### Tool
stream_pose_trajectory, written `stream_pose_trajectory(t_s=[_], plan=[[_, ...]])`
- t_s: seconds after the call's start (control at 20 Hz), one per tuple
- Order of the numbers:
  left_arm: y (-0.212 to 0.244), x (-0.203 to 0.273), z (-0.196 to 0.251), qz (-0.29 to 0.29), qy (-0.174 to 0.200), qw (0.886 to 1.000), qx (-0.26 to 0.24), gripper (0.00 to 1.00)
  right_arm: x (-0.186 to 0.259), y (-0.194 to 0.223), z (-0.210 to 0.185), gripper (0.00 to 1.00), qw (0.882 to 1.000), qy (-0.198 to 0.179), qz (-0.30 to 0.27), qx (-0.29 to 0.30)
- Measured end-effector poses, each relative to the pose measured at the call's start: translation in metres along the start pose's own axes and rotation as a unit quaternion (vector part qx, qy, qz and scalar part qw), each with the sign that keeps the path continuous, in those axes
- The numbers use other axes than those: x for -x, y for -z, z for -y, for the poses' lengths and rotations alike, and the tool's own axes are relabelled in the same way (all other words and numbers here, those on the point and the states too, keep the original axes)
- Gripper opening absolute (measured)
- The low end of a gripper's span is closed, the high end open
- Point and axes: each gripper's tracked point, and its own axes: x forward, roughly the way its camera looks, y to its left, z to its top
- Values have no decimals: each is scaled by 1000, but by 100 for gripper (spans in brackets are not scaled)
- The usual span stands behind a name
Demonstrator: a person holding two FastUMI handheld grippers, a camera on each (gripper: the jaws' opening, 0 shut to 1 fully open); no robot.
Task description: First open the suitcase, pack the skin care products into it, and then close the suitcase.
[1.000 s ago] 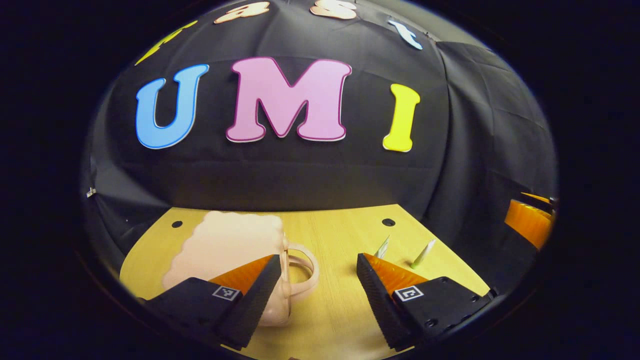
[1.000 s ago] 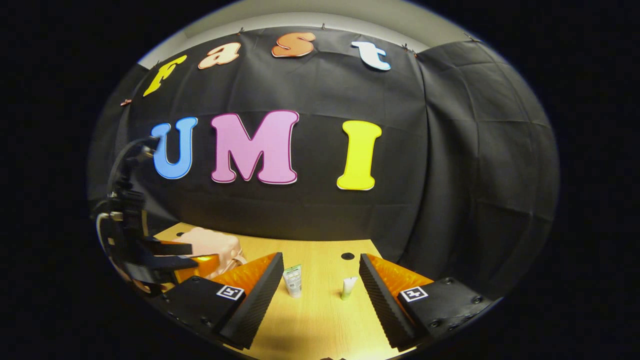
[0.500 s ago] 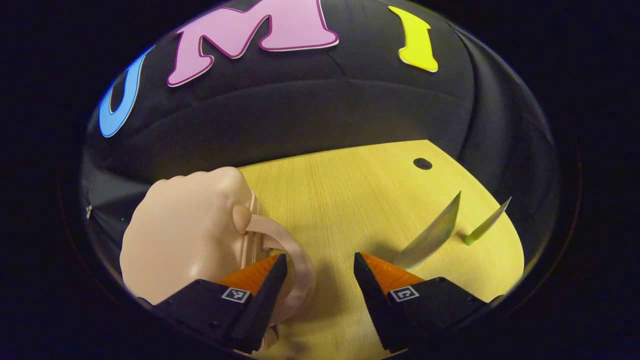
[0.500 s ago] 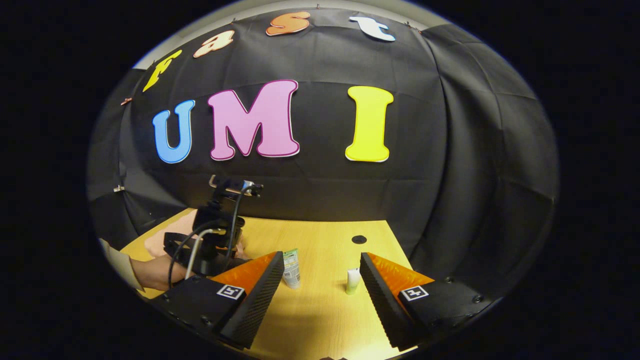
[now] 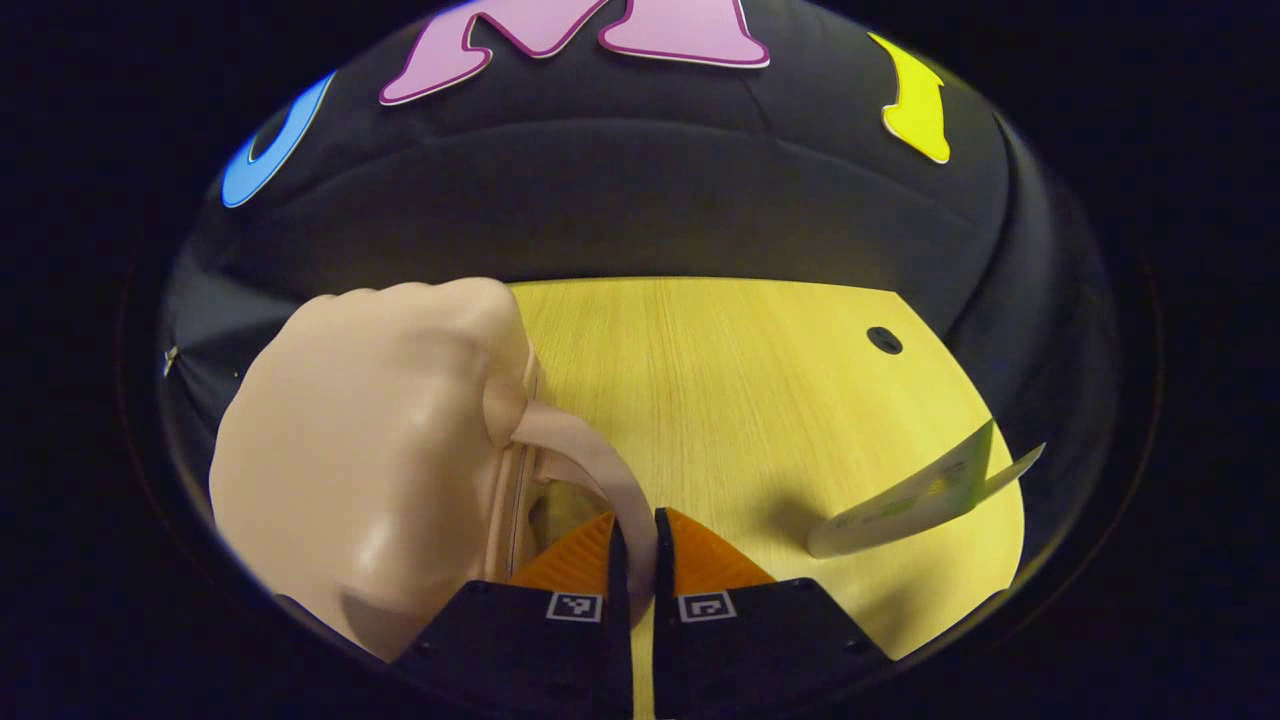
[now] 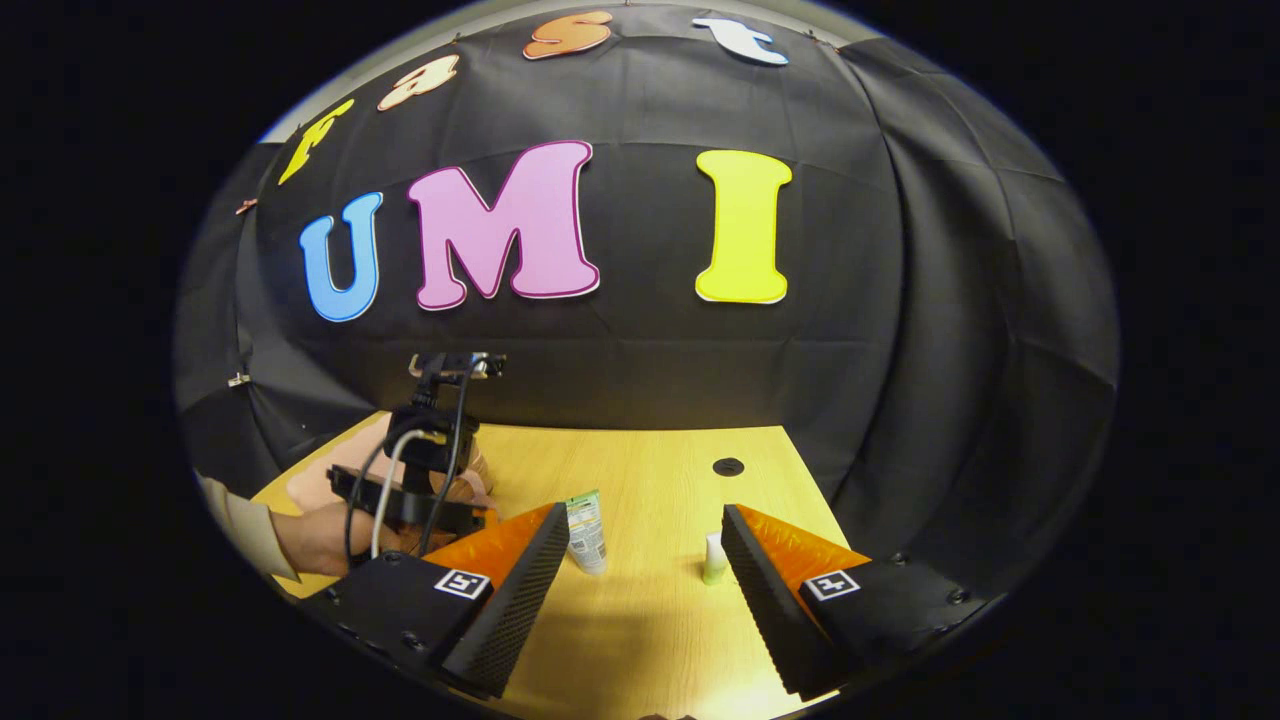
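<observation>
At suitcase handle (image 5: 600,475), left tool (image 5: 637,545) clamped.

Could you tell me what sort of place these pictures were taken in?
Likely a staged recording booth: black cloth wall around a bare wooden table, set only with a small pink suitcase and two tubes.
</observation>
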Motion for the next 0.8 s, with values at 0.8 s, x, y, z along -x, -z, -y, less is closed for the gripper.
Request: stream_pose_trajectory(t_s=[0.8], plan=[[-151, 189, -438, 160, -169, 970, 74, 10, 3, 17, -53, 97, 999, -13, -27, 41]])
